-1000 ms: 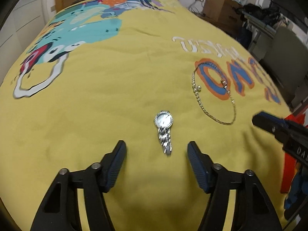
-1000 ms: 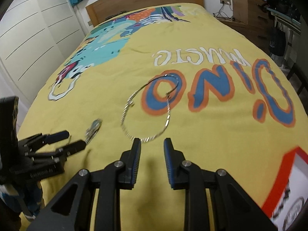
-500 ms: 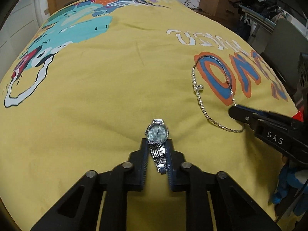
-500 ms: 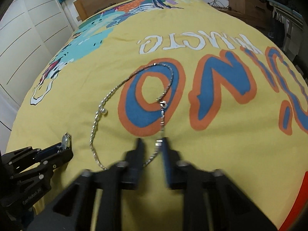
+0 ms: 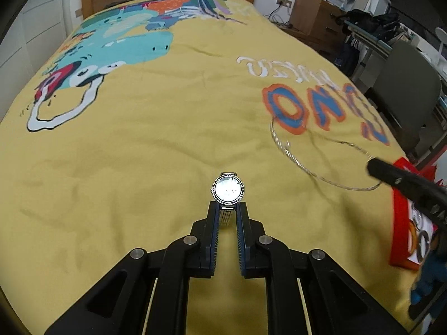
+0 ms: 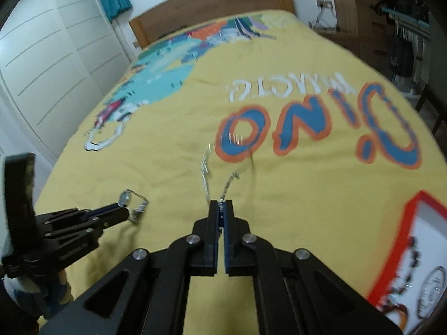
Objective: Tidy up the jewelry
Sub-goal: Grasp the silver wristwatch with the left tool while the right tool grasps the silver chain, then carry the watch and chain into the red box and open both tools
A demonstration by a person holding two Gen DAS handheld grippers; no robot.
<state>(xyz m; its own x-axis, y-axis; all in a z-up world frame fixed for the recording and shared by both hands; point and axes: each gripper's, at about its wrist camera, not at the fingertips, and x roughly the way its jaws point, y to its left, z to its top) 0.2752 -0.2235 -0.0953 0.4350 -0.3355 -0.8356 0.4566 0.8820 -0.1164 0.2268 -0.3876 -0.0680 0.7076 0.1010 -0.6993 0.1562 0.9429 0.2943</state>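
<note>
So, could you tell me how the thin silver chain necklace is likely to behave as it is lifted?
The thin silver chain necklace, pinched in the right gripper, probably hangs floppy, since its loop trails loosely. It looks light, and may swing or snag on the yellow bedspread.

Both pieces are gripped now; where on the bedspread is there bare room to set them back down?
Bare yellow bedspread lies left of the watch, below the dinosaur print. The right side is crowded: the necklace trails there beside the red-edged box.
</note>
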